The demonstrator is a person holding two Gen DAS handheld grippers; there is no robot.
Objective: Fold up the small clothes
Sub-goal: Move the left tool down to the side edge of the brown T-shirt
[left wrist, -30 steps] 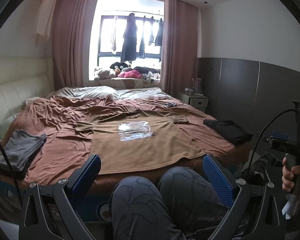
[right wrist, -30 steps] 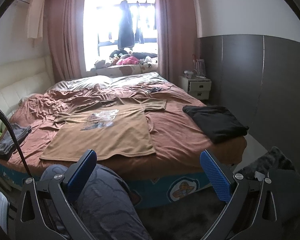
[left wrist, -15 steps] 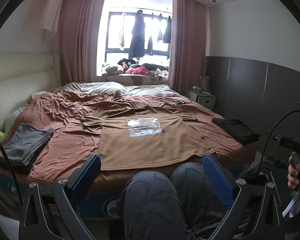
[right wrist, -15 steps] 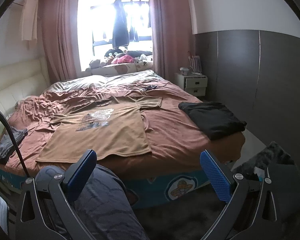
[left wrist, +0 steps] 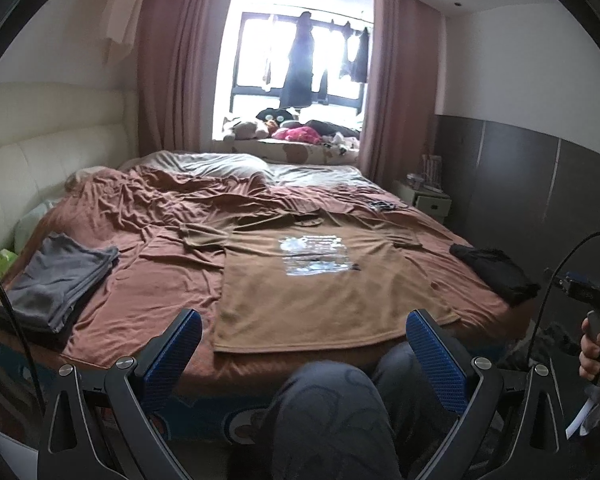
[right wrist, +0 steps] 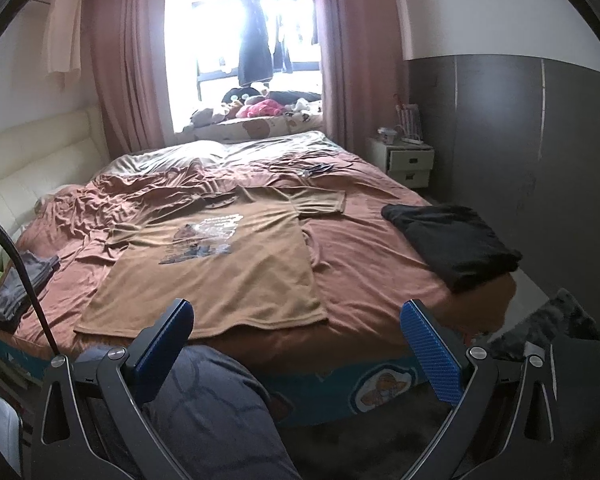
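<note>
Your brown T-shirt (left wrist: pixel 324 280) lies flat on the bed (left wrist: pixel 152 264), hem at its near edge, between the grey folded stack (left wrist: pixel 56 280) and the black garment (right wrist: pixel 452 240). Both left tongs (left wrist: pixel 304 354) and right tongs (right wrist: pixel 296 344) gape wide, holding nothing. Bring each down on a hem corner and pinch only the shirt, not the sheet beneath.
</note>
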